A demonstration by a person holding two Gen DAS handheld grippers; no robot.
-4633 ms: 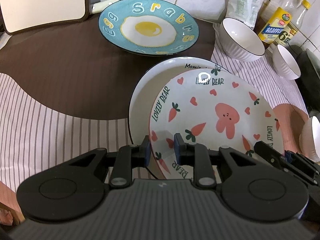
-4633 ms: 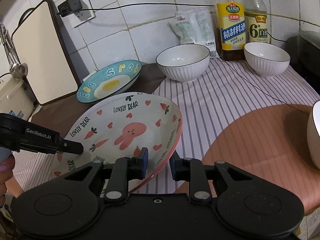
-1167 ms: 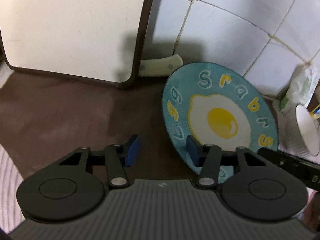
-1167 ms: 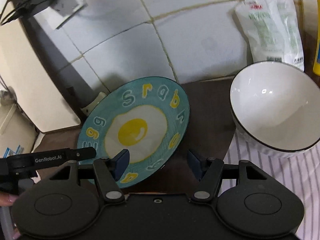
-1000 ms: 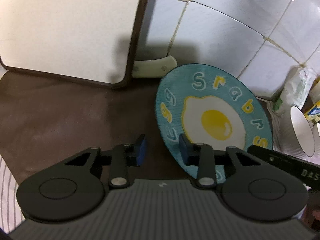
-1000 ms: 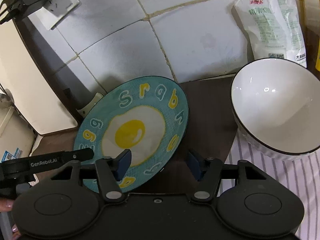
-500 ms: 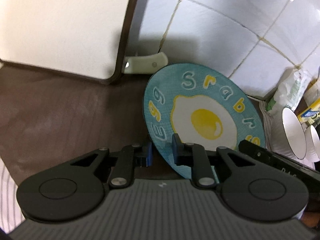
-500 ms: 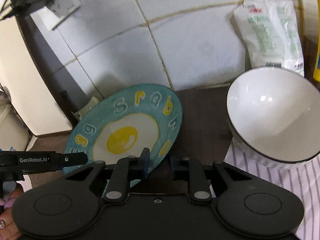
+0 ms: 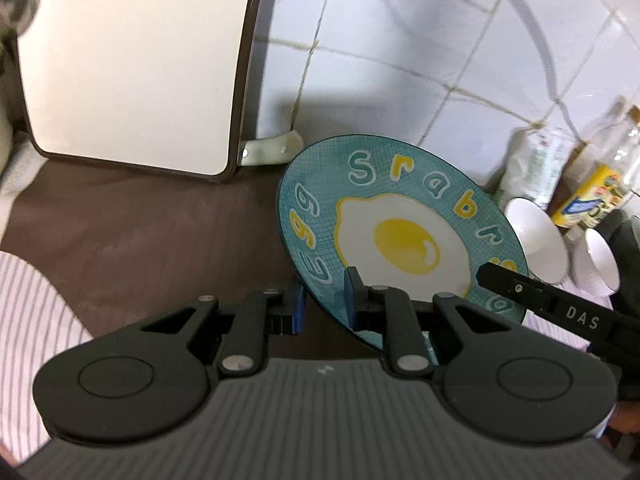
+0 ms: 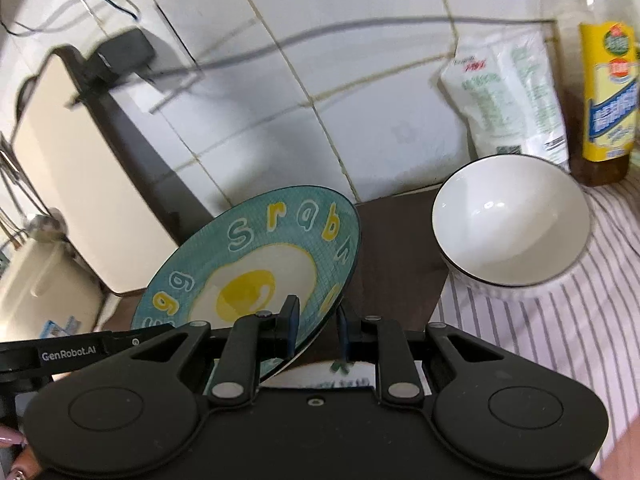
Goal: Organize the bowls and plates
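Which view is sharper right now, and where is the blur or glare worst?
Left wrist view: egg plate fairly sharp, wall tiles and the bottles at the right edge smeared, cutting board washed out. Right wrist view: more motion blur, the wall cable streaked, white bowl soft with small glare spots; fisheye bends the tile lines in both.

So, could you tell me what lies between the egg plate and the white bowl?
Only bare dark brown cloth between the egg plate and the white bowl, in the right wrist view.
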